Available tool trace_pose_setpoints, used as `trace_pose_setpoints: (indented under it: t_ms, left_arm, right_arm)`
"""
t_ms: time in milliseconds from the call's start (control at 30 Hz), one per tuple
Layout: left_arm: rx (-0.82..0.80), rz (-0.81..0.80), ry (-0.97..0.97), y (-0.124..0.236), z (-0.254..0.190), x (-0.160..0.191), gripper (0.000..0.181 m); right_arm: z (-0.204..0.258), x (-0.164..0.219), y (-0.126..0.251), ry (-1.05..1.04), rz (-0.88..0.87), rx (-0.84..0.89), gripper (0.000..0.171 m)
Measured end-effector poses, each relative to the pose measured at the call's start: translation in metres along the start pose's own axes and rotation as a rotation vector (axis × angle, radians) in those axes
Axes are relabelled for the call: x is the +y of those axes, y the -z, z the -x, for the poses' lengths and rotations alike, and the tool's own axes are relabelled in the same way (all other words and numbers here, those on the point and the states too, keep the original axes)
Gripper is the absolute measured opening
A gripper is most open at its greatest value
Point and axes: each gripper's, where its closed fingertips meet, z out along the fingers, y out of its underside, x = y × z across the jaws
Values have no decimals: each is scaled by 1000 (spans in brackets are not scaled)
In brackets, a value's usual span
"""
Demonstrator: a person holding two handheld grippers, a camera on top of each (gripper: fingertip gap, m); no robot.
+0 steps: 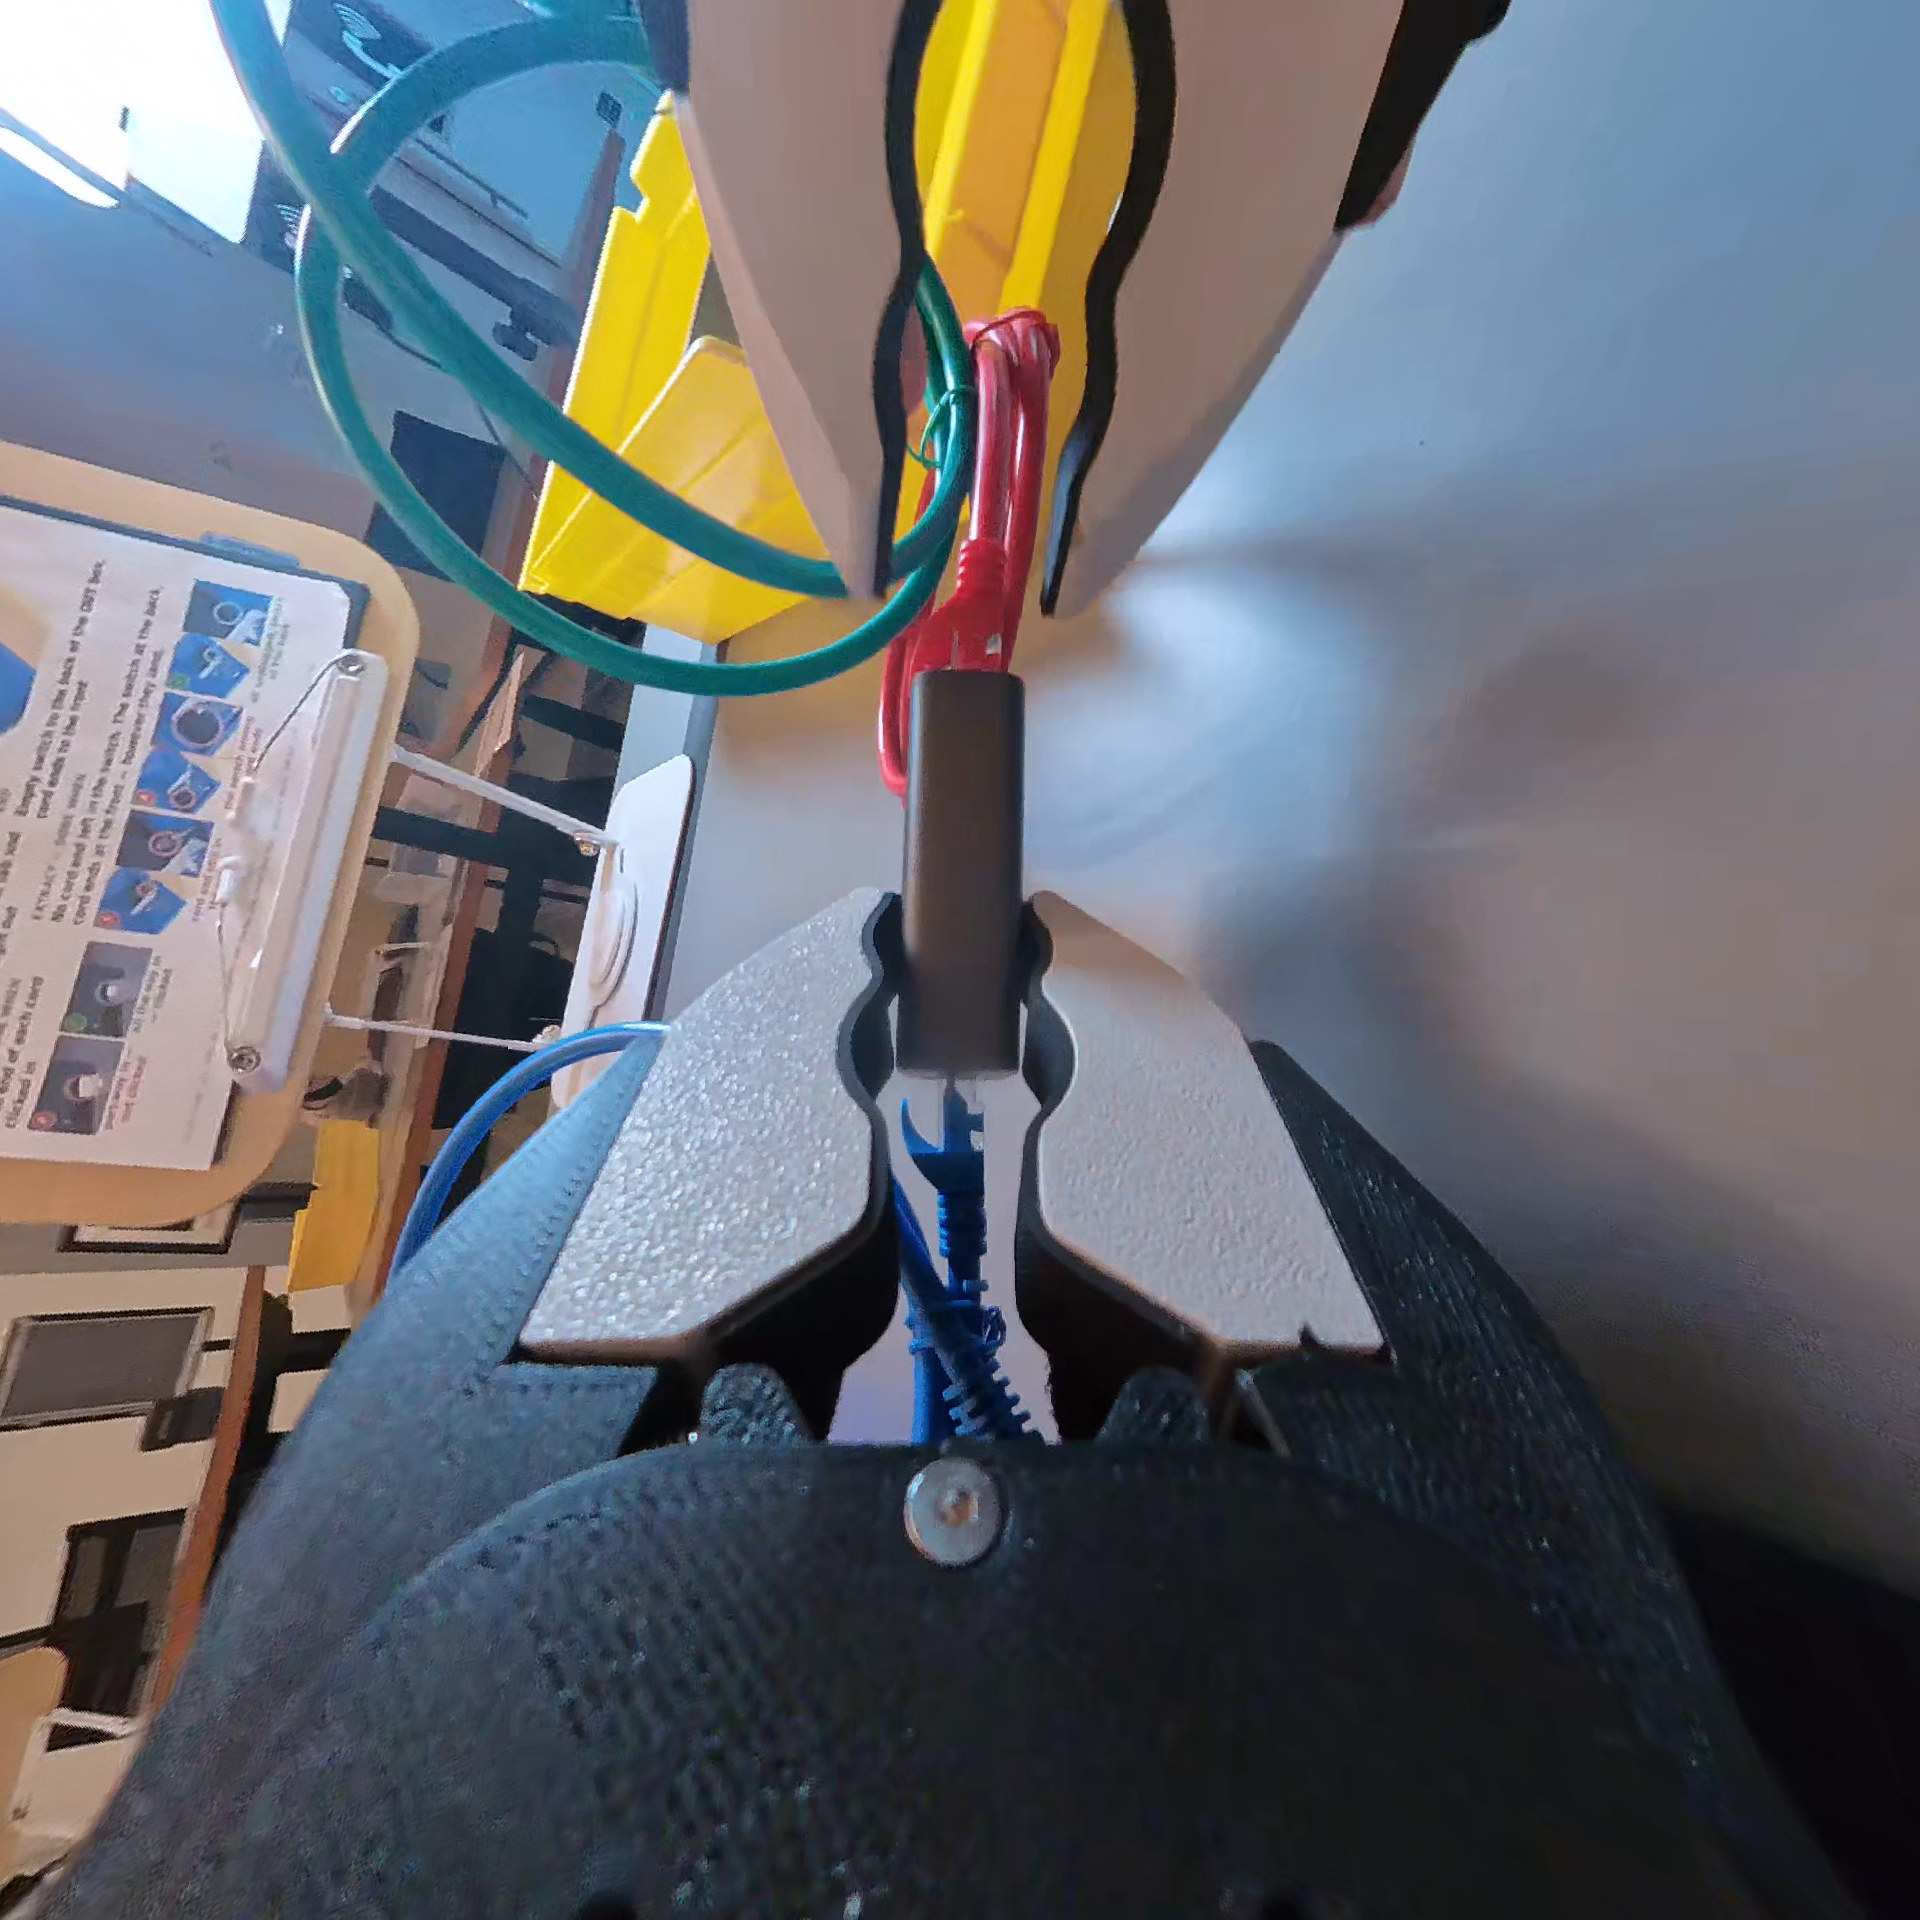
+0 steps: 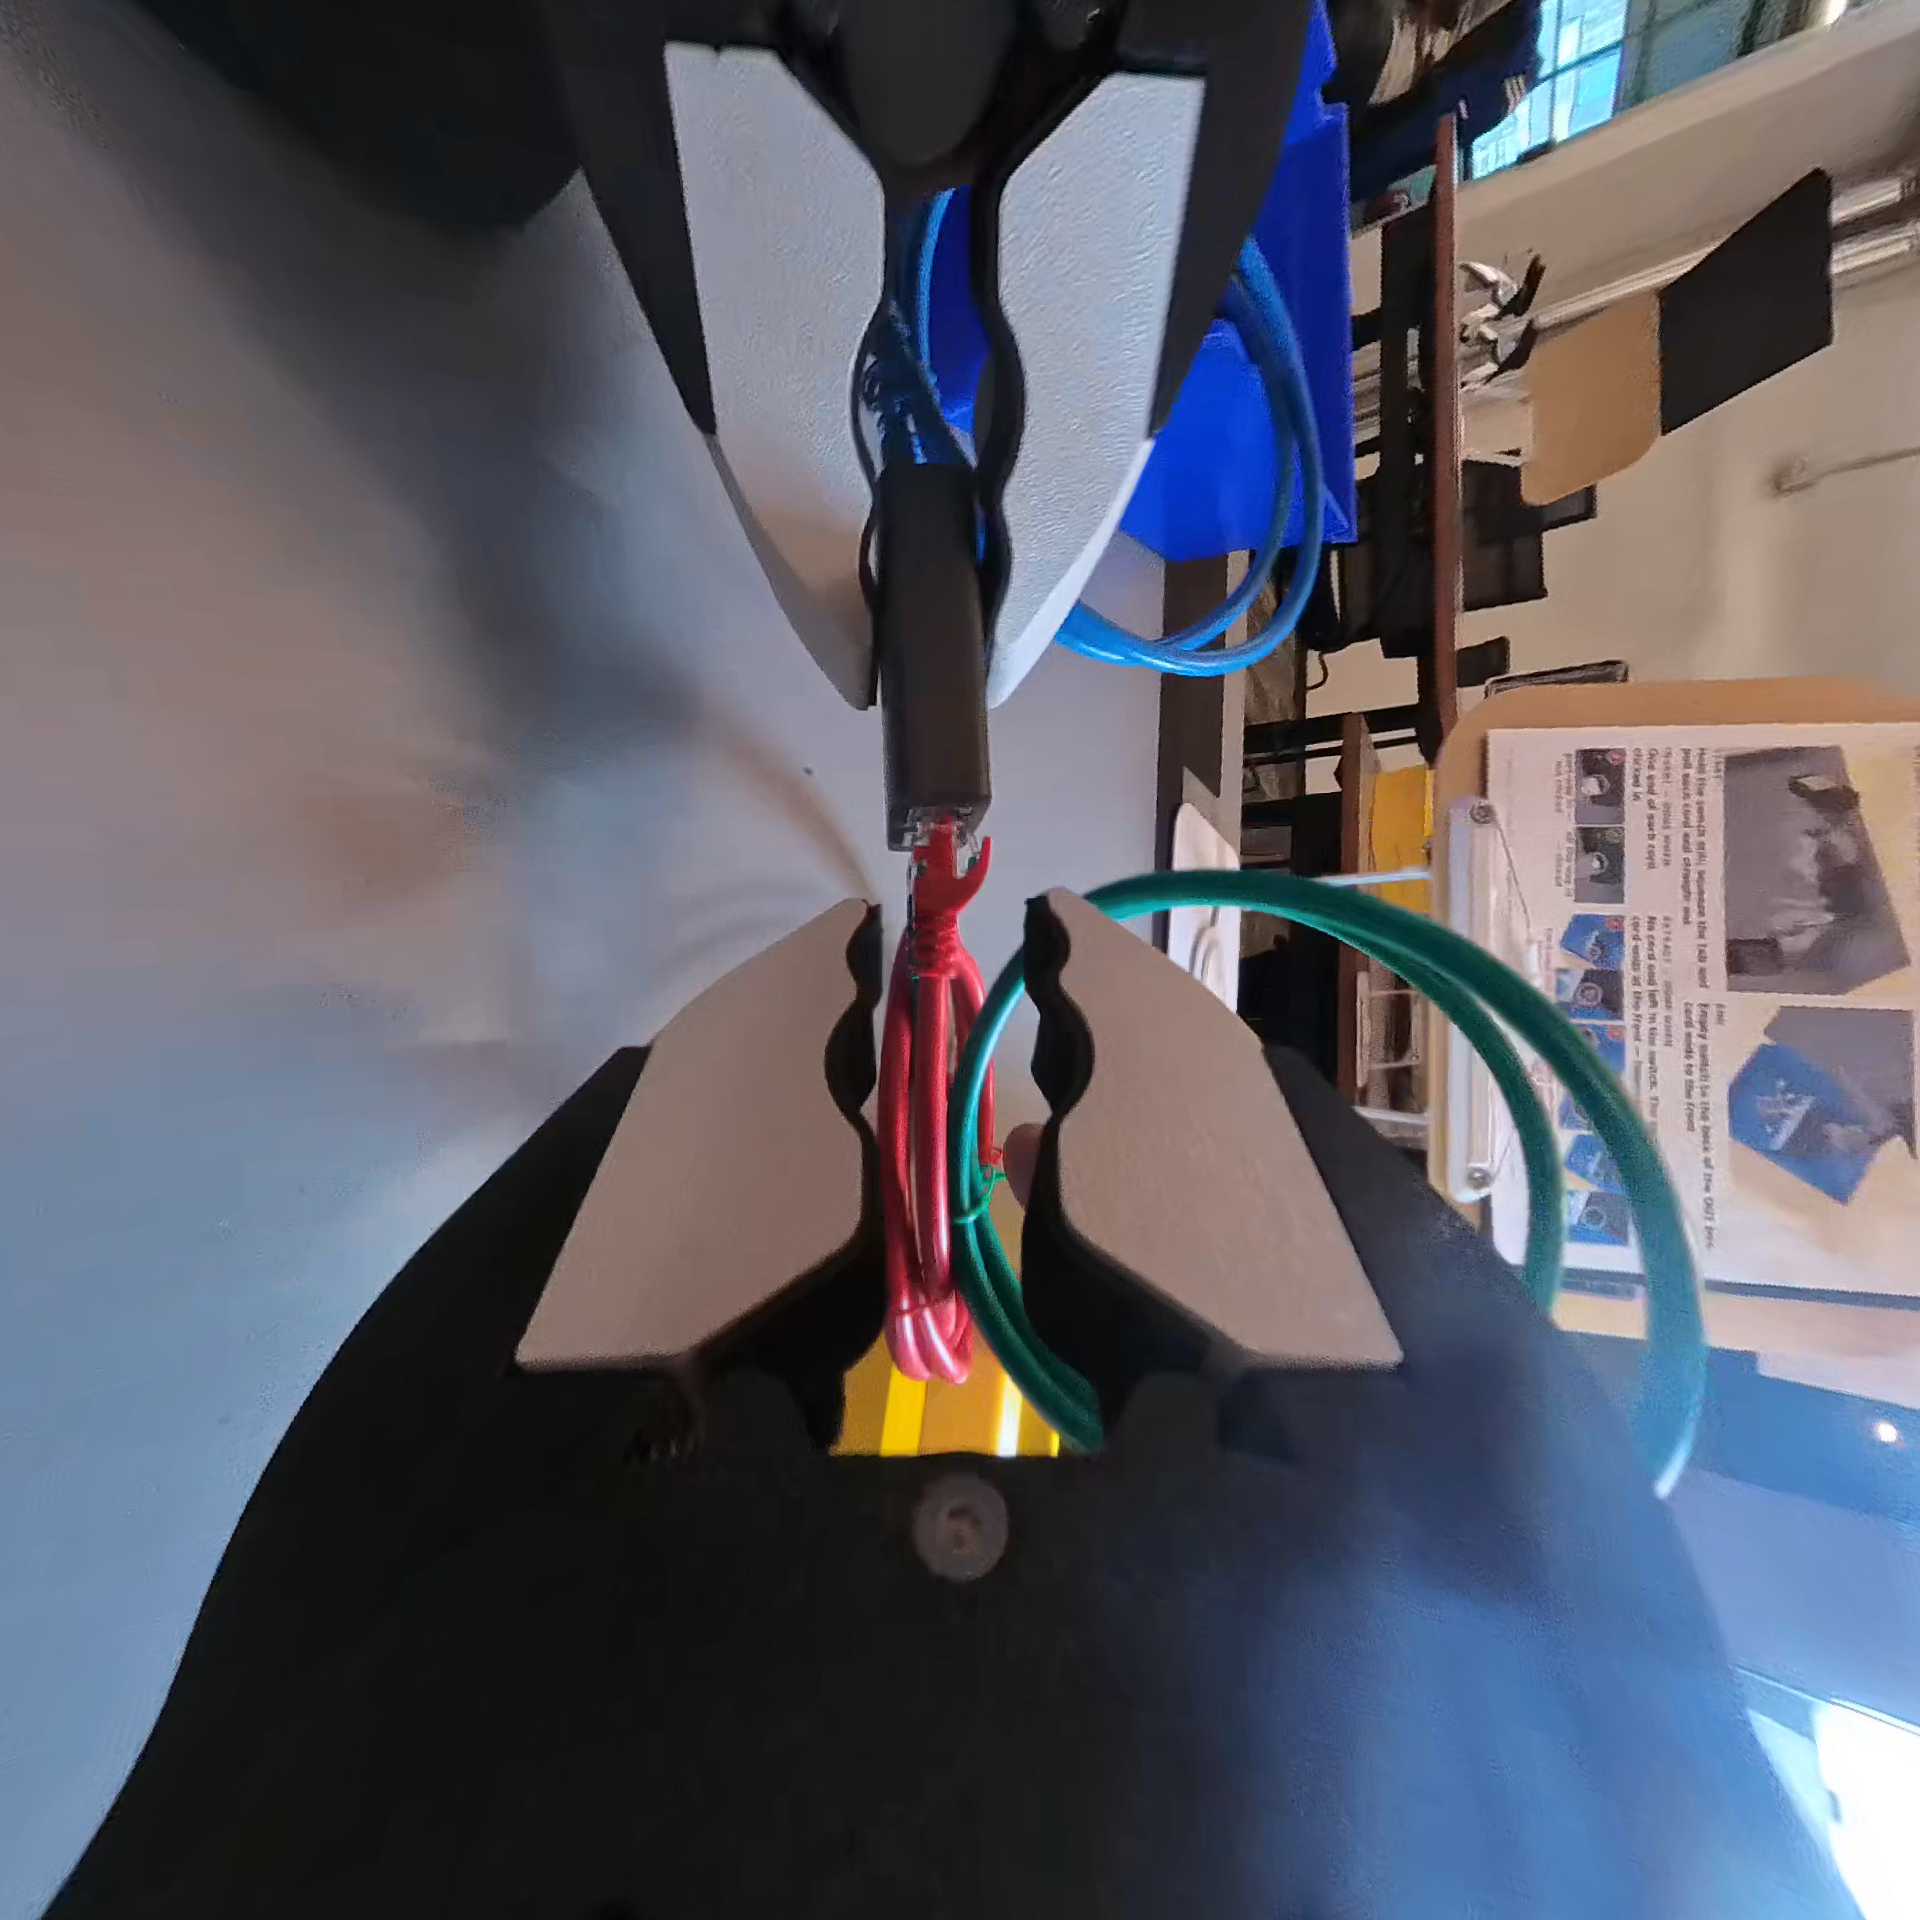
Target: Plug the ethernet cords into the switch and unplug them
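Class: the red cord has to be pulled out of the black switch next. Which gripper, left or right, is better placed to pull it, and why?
Right. The right gripper is open around the red cord, just short of its plug. The left gripper is shut on the black switch, so it seems best used steadying it.

Left claw [image 1: 958, 977] plates: rough, speckled grey plastic. Switch [image 1: 960, 862]: smooth matt black. Red cord [image 2: 928, 1132] jacket: glossy plastic. Tabletop [image 1: 1507, 520]: smooth, pale, matt.
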Motion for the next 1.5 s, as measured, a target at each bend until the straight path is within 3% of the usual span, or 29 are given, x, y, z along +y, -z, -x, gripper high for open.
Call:
trace_pose_setpoints:
  t_ms: [33,333,500,1033,1500]
  left_arm:
    - [-1,9,-21,-1,-3,-1,21]
    - [50,54,-64,-6,-17,3,21]
    - [30,-20,-96,-3,-19,-11,24]
    - [181,-27,13,-2,-33,-11,21]
    - [321,-34,-208,-1,-60,-6,22]
  right_arm:
    - [5,1,-3,18,3,-2,26]
    - [23,8,-22,-107,-79,-34,15]
    - [24,0,-21,-154,-106,-42,15]
    - [35,-10,-13,-59,-118,-15,15]
    - [70,-21,-4,109,-114,-340,14]
